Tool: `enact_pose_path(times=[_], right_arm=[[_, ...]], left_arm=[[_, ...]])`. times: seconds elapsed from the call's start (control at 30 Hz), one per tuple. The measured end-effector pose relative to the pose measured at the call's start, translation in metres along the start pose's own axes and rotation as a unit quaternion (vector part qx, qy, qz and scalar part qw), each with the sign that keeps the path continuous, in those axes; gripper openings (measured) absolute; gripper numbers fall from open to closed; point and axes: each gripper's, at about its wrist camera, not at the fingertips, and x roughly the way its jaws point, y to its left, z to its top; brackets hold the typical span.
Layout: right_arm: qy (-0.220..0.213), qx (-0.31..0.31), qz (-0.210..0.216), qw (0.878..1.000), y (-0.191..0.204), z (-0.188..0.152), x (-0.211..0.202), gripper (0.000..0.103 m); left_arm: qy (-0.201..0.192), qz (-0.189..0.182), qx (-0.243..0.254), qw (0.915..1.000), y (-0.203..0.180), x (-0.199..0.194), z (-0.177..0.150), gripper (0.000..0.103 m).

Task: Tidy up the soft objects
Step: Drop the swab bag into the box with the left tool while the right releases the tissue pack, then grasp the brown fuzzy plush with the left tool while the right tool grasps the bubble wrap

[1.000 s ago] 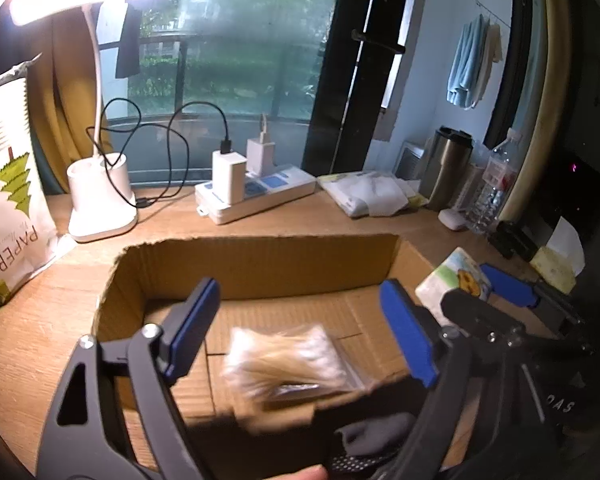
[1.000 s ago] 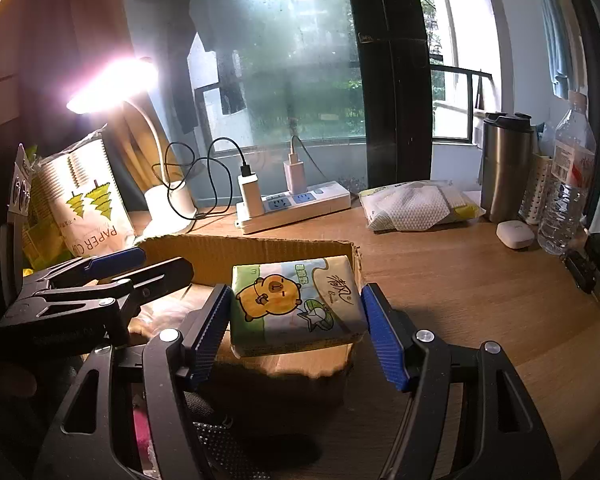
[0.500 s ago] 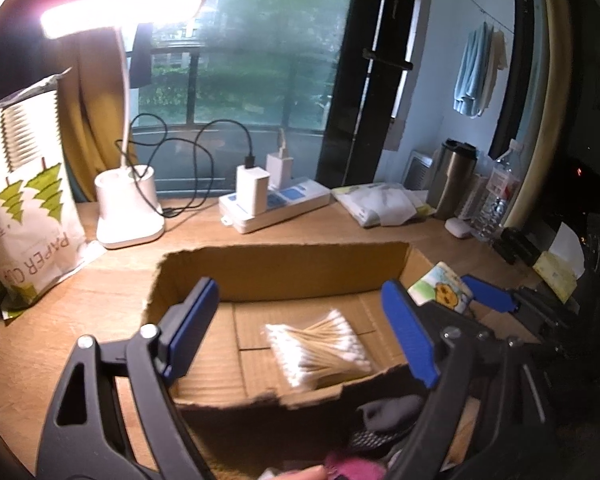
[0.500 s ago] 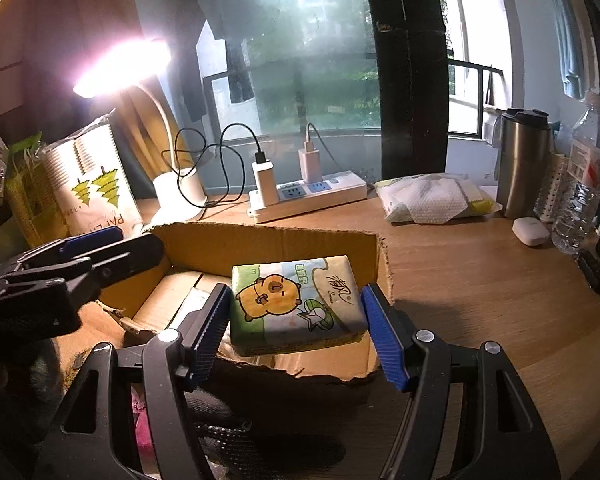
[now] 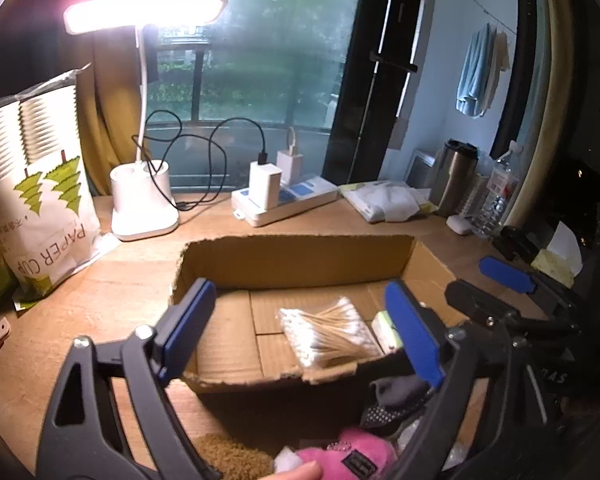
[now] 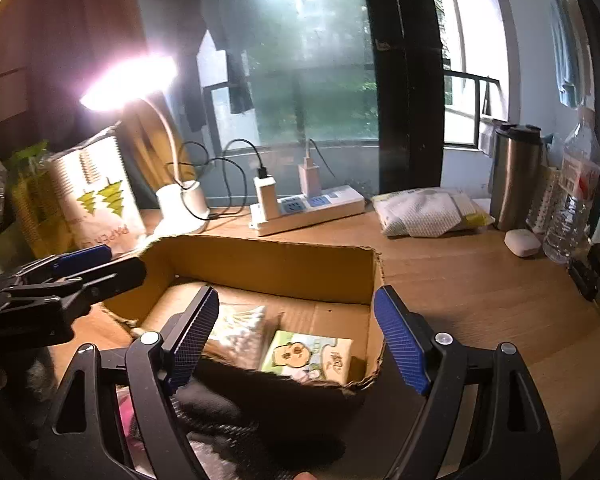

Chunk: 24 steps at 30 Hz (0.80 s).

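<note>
Both tongs, left [image 5: 300, 328] and right [image 6: 296, 336], just spread apart, nothing clamped; tissue pack [image 6: 308, 358] lies in box [image 6: 260, 264] at swabs' [image 5: 328, 332] 3 o'clock.

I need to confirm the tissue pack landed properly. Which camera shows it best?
The right wrist view: the tissue pack lies flat on the floor of the cardboard box, its cartoon face fully visible beside the cotton swabs. The left wrist view shows only a sliver of it behind that gripper's finger.
</note>
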Motion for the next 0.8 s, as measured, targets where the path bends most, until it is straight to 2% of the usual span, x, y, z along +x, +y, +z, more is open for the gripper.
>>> enact_pose_path(times=[0.3,0.63,0.8], right_arm=[[-0.013,-0.017,0.018,1.0,0.019,0.003,-0.028,0.083],[-0.006,-0.023,0.024,0.999,0.024,-0.003,-0.035,0.083],[0.0,-0.025,0.028,0.999,0.027,-0.008,-0.036,0.083]], left_arm=[[-0.009,-0.007,-0.001,0.9999,0.0,-0.022,-0.003,0.093],[-0.006,-0.017,-0.01,0.9998,0.01,-0.049,-0.019,0.098],[0.011,-0.054,-0.017,0.9983,0.016,-0.053,-0.026,0.1]])
